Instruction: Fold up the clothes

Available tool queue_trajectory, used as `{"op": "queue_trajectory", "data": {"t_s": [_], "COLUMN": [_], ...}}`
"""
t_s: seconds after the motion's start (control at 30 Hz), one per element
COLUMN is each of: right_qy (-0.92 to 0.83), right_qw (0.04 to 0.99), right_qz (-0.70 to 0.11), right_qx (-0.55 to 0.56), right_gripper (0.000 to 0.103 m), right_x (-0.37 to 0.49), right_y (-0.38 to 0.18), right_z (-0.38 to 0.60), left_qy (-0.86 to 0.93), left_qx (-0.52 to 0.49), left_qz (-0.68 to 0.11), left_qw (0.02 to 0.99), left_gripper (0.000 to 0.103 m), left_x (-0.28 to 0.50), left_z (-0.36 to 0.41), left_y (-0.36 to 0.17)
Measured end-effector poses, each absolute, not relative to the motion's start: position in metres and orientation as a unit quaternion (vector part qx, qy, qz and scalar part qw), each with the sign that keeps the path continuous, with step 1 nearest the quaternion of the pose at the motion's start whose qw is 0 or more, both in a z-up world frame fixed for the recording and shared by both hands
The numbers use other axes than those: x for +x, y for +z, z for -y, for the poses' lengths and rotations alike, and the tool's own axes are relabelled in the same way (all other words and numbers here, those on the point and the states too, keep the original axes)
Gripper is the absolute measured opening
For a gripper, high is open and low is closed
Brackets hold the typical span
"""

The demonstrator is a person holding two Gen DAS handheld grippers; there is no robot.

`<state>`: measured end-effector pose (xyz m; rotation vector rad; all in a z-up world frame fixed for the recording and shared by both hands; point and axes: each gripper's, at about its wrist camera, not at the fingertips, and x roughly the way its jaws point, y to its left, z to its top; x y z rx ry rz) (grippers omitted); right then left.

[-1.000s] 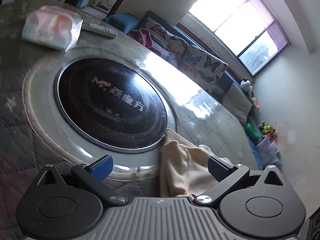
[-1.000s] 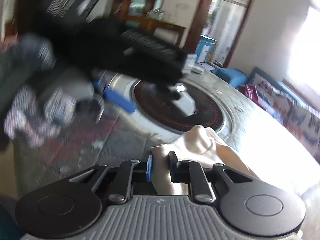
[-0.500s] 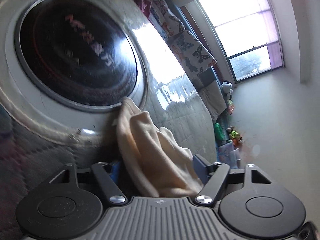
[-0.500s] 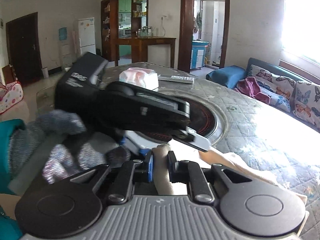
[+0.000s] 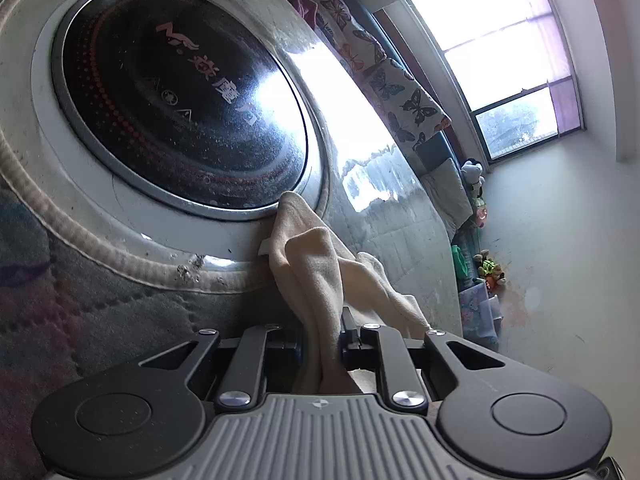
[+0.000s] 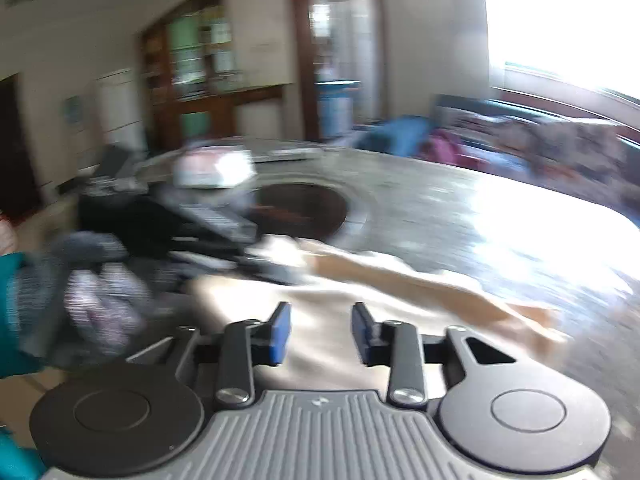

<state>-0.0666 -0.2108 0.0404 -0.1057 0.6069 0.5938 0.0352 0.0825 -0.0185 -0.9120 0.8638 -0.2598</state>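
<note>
A cream cloth [image 5: 320, 276] lies bunched on the round table beside the black induction plate [image 5: 180, 92]. My left gripper [image 5: 320, 340] is shut on a fold of this cloth, which rises between its fingers. In the blurred right wrist view the same cream cloth [image 6: 328, 320] spreads flat across the table. My right gripper [image 6: 320, 334] hovers just above it, open, with nothing between its blue pads [image 6: 280, 332]. The left gripper [image 6: 208, 224] shows as a dark blur at the left, held by a gloved hand [image 6: 96, 296].
The table carries a quilted grey cover [image 5: 80, 312] around the sunken black plate. A tissue pack [image 6: 212, 168] and a remote [image 6: 288, 155] lie at its far side. A butterfly-print sofa [image 5: 384, 76] stands beyond the table under a bright window [image 5: 504, 60].
My left gripper moved onto the cloth and shut on a fold. My right gripper let go of the cloth, opened and drew back above it.
</note>
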Motion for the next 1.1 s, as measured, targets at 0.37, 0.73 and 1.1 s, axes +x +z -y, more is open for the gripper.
{"op": "queue_trajectory", "data": {"t_s": [0.37, 0.73, 1.1], "right_qy": [0.131, 0.157, 0.108], "right_qw": [0.928, 0.917, 0.948], "right_qz": [-0.343, -0.35, -0.29], "right_qx": [0.067, 0.103, 0.076], "right_gripper": [0.041, 0.013, 0.009], "right_x": [0.001, 0.003, -0.028], "right_y": [0.0, -0.013, 0.042], "right_z": [0.322, 0.325, 0.359], "left_qy": [-0.117, -0.121, -0.183], "left_qx": [-0.369, -0.305, -0.238], "left_qz": [-0.401, -0.391, -0.364], "left_qw": [0.83, 0.86, 0.882], "left_gripper": [0.017, 0.015, 0.013], "left_x": [0.034, 0.037, 0.063], "left_z": [-0.073, -0.057, 0.003], "left_y": [-0.008, 0.006, 0.048]}}
